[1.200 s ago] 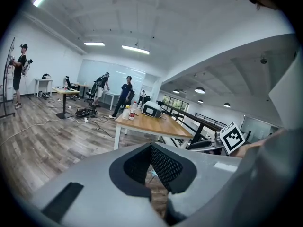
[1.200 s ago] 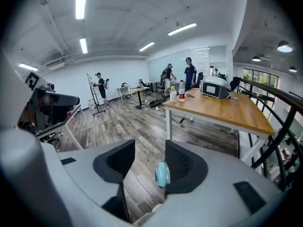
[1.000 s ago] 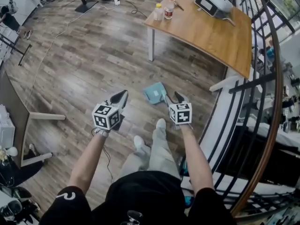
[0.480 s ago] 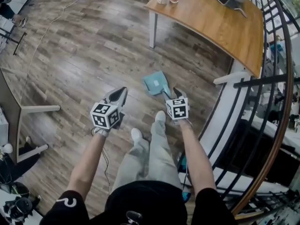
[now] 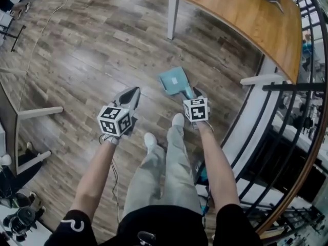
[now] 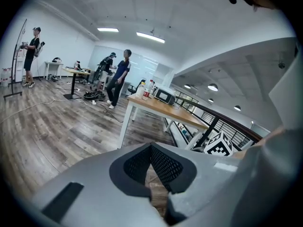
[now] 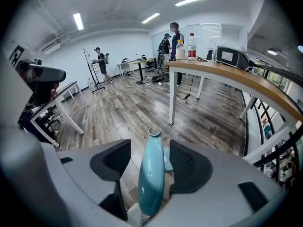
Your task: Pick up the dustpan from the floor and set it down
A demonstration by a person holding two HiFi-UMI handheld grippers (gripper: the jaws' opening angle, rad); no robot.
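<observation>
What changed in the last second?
Both hand-held grippers sank toward the floor. The jaws of the right hand-held gripper have just been opening and now straddle the dustpan handle without gripping. The dustpan has not moved; the left hand-held gripper stays shut.

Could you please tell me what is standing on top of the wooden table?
Two bottles and a boxy appliance stand near the far end of the table; whatever lies behind them is covered.

Under you runs a grey-brown plank floor (image 5: 92,60). The teal dustpan (image 5: 172,80) lies on it just ahead of your white shoes (image 5: 149,140), its pan end toward the wooden surface (image 5: 246,19), whose white leg (image 5: 172,17) stands on the planks beyond.
</observation>
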